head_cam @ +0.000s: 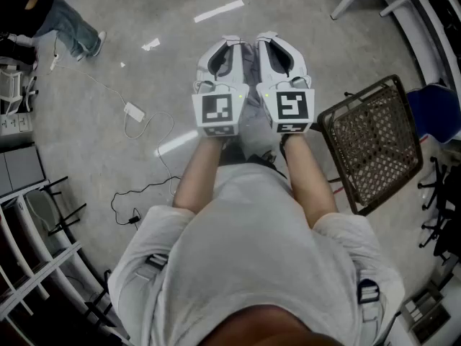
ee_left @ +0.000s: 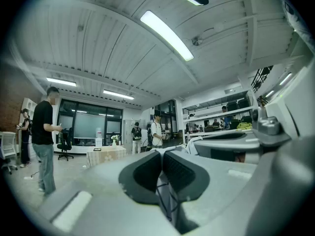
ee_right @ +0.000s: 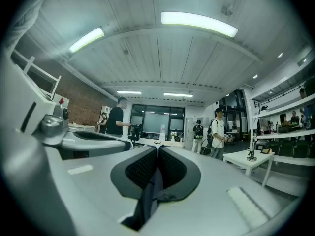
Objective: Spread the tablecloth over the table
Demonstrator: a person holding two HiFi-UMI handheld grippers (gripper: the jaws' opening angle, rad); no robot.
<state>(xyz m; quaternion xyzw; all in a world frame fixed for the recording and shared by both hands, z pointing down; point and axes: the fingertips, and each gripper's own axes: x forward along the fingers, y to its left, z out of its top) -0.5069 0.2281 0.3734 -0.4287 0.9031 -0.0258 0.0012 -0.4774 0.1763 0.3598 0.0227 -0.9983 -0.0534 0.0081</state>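
Grey-padded jaws of our left hand-held gripper and right hand-held gripper stand shut and empty, while the patterned tablecloth drapes a far desk near 11 o'clock of the left one, well apart.

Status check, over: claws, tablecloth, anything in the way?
Left claw shut, empty. Right claw shut, empty. Tablecloth not in either claw. Brown mesh chair on right.

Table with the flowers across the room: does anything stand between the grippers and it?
Nothing visible does. In the left gripper view the table lies ahead over bare floor; a person in black stands off to its left. The left gripper and right gripper are shut.
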